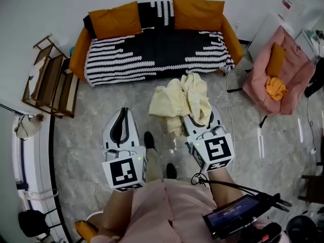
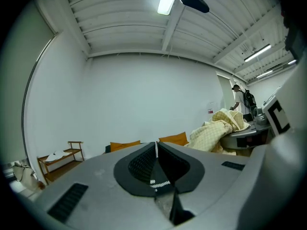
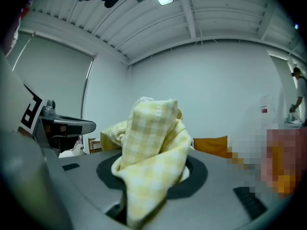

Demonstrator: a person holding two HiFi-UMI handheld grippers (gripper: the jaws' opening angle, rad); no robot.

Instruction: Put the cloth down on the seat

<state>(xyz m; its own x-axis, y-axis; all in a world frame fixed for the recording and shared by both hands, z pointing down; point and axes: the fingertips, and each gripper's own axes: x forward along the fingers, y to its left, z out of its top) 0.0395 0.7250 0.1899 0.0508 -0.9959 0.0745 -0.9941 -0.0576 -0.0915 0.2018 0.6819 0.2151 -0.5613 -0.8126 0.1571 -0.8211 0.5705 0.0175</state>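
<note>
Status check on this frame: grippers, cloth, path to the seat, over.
Left gripper shut, empty. Right gripper shut on yellow cloth, held over the floor, short of the sofa seat. Nothing seen in the way.

A slatted brown wooden rack [image 1: 49, 79] stands at left. At right, a pink padded armchair [image 1: 298, 71] holds an orange cushion [image 1: 276, 58].

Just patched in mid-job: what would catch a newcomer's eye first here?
The pale yellow checked cloth hangs bunched from the right gripper over the floor, short of the sofa. Behind it, the black-and-white striped sofa with orange cushions spans the top of the head view. The left gripper is shut and empty.
</note>
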